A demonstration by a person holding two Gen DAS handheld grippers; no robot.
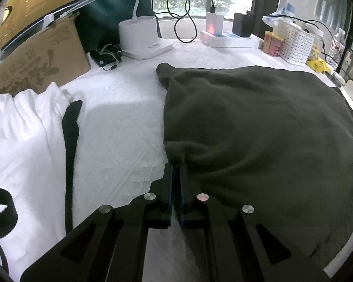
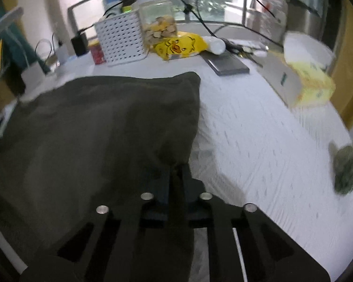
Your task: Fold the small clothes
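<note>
A dark olive garment (image 1: 258,127) lies spread on the white-covered table. In the left wrist view my left gripper (image 1: 175,165) is shut on the garment's near left corner, where the cloth bunches between the pads. The right wrist view is blurred; there the same garment (image 2: 101,127) fills the left half, and my right gripper (image 2: 176,166) is shut on its near right corner, with dark cloth between the fingers. A white garment (image 1: 23,129) with a black strap (image 1: 70,136) across it lies at the left.
At the back stand a cardboard box (image 1: 35,58), a white lamp base (image 1: 143,37), chargers and cables, a white perforated basket (image 2: 121,37), a yellow duck bag (image 2: 178,44) and a tissue box (image 2: 298,82). A small green bundle (image 2: 346,169) lies at the right edge.
</note>
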